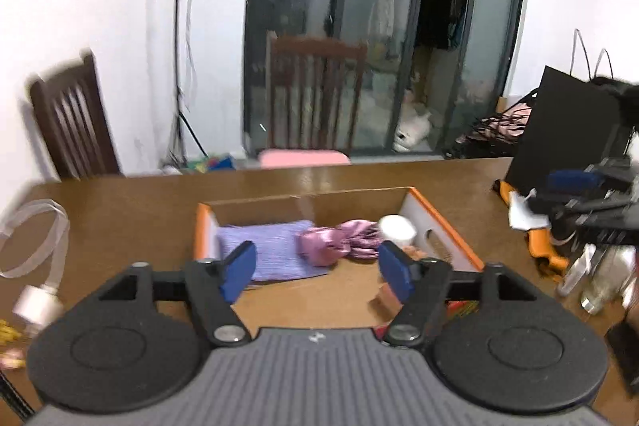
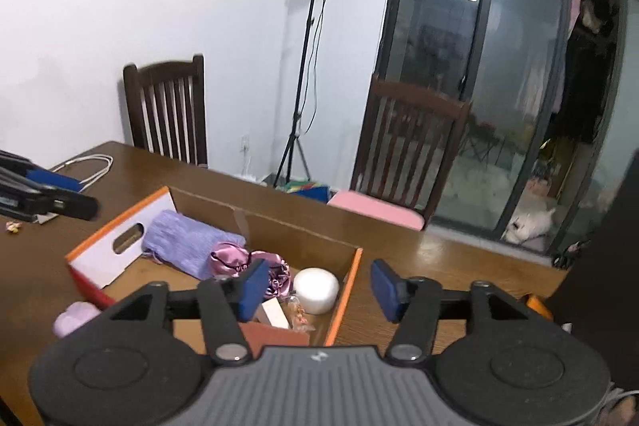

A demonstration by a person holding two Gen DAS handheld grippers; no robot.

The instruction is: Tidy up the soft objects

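1. Over the near edge of the box (image 1: 443, 226), the left hand-held gripper (image 1: 317, 272) hangs with its blue pads spread wide and nothing between them. Released, basically.
2. Same deal with the right hand-held gripper (image 2: 315, 288): pads wide apart, empty, sitting above the box's right orange rim with one pad over the inside and one over the brown surface (image 2: 459, 266).
3. Inside the box there's already a folded lavender cloth (image 1: 267, 246) at the left, a shiny pink satin thing (image 1: 339, 244) (scrunchie or bonnet, can't tell) touching it, and a white round puff (image 2: 316, 288) at the right end. A few small bits sit near the front corner, too blurry to name.
4. Just outside the box's front left corner, in the right view, a pale purple soft lump (image 2: 74, 316) lies on the surface. Looks like the one soft item still loose.
5. My read: most of the sorting is done and this is the gap between a drop-off and the next pickup.
6. Next move probably calls for swinging one hand-held gripper down to that lump, pinching it gently since it'll squash, then lifting it over the wall into the bare cardboard patch at the front.
7. Off to the side: cable (image 2: 92, 166), chairs (image 2: 167, 106), a black bag (image 1: 567, 130). Not part of the job, I'd guess.
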